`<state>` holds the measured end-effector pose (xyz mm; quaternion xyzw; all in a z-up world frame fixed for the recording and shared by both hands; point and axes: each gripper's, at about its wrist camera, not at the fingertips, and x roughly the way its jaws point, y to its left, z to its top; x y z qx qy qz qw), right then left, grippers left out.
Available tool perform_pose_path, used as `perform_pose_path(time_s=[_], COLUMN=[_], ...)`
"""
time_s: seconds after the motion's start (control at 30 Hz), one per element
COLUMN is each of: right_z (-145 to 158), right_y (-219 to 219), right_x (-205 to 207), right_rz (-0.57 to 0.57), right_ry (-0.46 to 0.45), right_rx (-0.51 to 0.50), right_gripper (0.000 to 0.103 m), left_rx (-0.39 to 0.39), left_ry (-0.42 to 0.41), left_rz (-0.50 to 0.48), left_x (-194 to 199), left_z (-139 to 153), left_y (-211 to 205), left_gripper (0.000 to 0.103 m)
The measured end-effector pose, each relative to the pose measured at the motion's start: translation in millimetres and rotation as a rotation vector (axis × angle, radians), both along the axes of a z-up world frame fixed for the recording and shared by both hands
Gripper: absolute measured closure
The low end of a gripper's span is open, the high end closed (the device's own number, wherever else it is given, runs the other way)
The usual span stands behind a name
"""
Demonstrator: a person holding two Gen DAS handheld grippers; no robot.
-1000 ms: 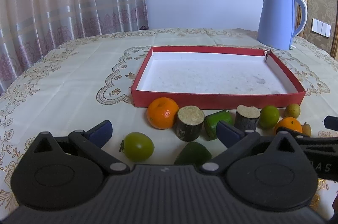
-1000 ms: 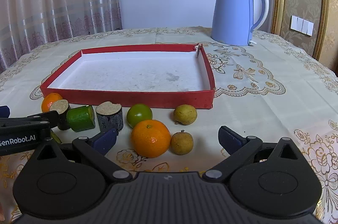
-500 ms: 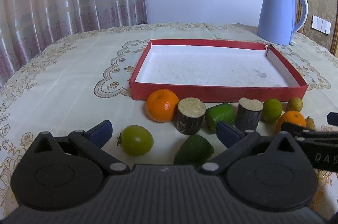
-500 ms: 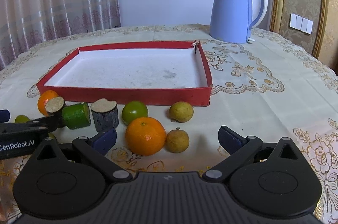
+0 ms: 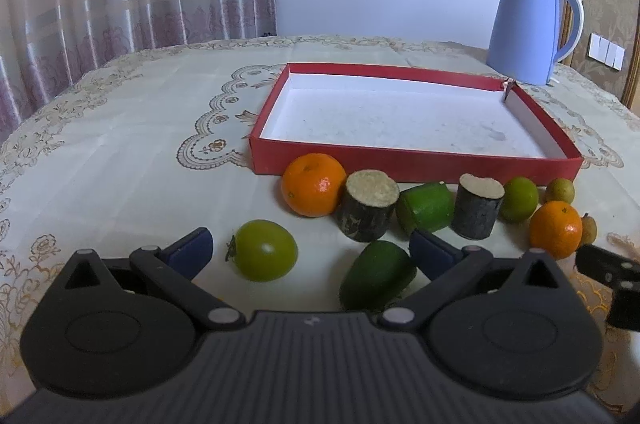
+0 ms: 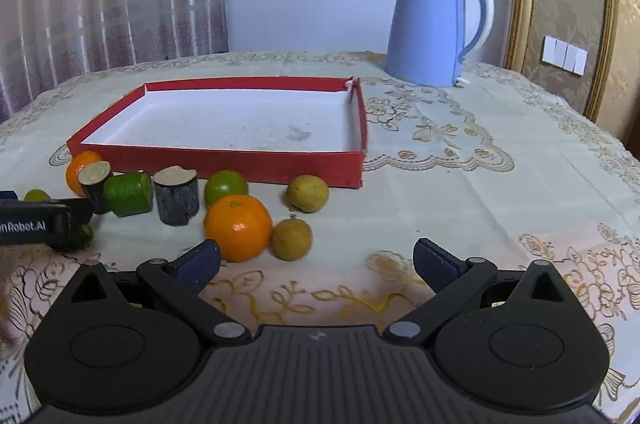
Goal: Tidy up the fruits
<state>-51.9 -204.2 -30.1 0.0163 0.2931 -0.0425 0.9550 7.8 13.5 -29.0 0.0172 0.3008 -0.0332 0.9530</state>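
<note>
Both grippers, left (image 5: 308, 250) and right (image 6: 316, 258), spread empty above round fruits (image 6: 238, 226) lined before the shallow red cardboard tray (image 6: 224, 166). Pale-blue electric kettle (image 6: 434, 24) behind; gripper label reads "nRobot.AI".

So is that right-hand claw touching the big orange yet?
Apart. The right wrist view shows the right gripper open, tablecloth visible between its fingertips and the orange.

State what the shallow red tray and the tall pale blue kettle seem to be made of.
Shallow red tray: probably cardboard, matte; thin folded walls, a split far corner, a scuffed white inside.
Tall pale blue kettle: likely plastic or painted metal, smooth satin; soft highlights, cannot tell which.
</note>
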Motion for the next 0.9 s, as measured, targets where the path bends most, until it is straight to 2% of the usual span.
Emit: perform_pose_path(time_s=[0.23, 0.47, 0.57, 0.67, 0.8, 0.9], right_z=[2, 10, 11, 11, 4, 1], right_y=[1, 24, 31, 35, 27, 13], right_x=[-2, -6, -8, -5, 0, -1], right_rz=[0.02, 0.088, 0.115, 0.119, 0.122, 0.12], right_ry=[-0.042, -0.121, -0.139, -0.128, -0.073, -0.051], right_rx=[0.001, -0.083, -0.099, -0.101, -0.068, -0.021], right_gripper=[0.0, 0.0, 0.004, 0.012, 0.039, 0.04], left_rx=[0.012, 0.0, -0.002, 0.0, 0.006, 0.002], left_ry=[-0.005, -0.006, -0.007, -0.008, -0.013, -0.012], left_rz=[-0.014, -0.01, -0.012, -0.017, -0.024, -0.024], left_x=[-1, -1, -1, -2, -3, -3], left_z=[-1, 0, 1, 0, 0, 1], left_y=[-2, 1, 2, 2, 2, 3], left_gripper=[0.0, 0.0, 0.0, 0.0, 0.0, 0.0])
